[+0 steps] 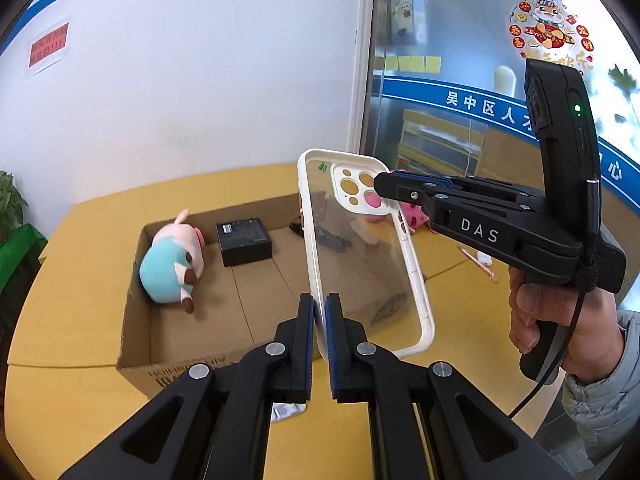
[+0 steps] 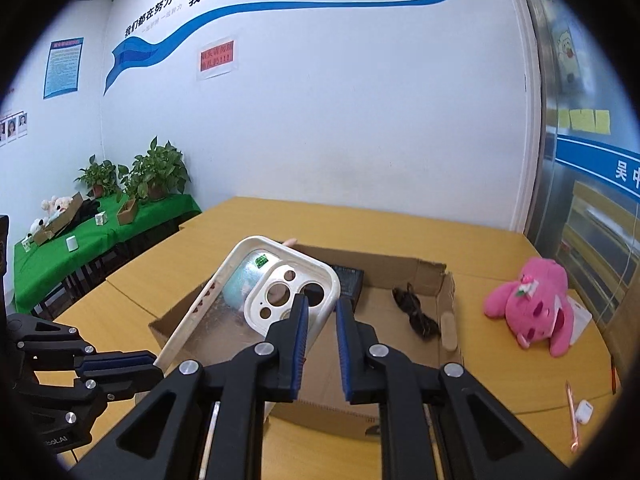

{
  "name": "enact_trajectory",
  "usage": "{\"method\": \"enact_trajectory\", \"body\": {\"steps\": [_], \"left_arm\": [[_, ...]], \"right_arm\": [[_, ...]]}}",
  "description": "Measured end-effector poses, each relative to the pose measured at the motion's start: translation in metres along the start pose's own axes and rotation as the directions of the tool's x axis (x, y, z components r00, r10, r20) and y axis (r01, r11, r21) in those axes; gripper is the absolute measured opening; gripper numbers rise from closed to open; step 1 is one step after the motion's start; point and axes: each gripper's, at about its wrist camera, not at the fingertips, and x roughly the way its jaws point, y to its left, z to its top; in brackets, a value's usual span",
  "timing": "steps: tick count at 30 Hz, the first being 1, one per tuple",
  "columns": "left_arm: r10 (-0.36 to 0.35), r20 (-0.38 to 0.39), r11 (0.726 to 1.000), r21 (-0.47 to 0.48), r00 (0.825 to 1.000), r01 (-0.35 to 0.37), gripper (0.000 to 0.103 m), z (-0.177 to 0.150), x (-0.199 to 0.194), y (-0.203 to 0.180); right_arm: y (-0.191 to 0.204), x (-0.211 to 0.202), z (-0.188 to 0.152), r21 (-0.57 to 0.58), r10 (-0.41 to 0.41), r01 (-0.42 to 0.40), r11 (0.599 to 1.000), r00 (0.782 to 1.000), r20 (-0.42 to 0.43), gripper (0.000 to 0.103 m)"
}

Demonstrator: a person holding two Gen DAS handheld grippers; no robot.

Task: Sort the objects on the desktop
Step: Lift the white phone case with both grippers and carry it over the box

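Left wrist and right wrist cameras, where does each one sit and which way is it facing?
Left wrist view: sits on the left gripper, looking forward and slightly down over the cardboard box toward a white wall and glass door; its own fingers pinch the phone case, and the right gripper and hand show.
Right wrist view: sits on the right gripper, facing the box, pink plush and wall; the left gripper shows at lower left.
Shared: phone case, box, yellow table, both grippers.
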Motion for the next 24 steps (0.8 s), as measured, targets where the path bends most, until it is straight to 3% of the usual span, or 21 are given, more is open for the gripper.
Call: {"method": "enact_trajectory", "body": {"steps": [14,24], "left_arm": [[0.063,0.068,0.998,-0.008,0.996,-0.063,0.005,0.047,0.018,0.043],[0.106,-0.012,0.992,-0.063,0.994,-0.107,0.005,0.039,0.058,0.078]], "right_arm": [[-0.003,0.049,0.051,-0.015,0.033,-0.032,0.999,0.999,0.039,0.012],[0.005,0.109,0.049,-0.005,0.081,-0.081,0.997,0.996,-0.03,0.011]]}}
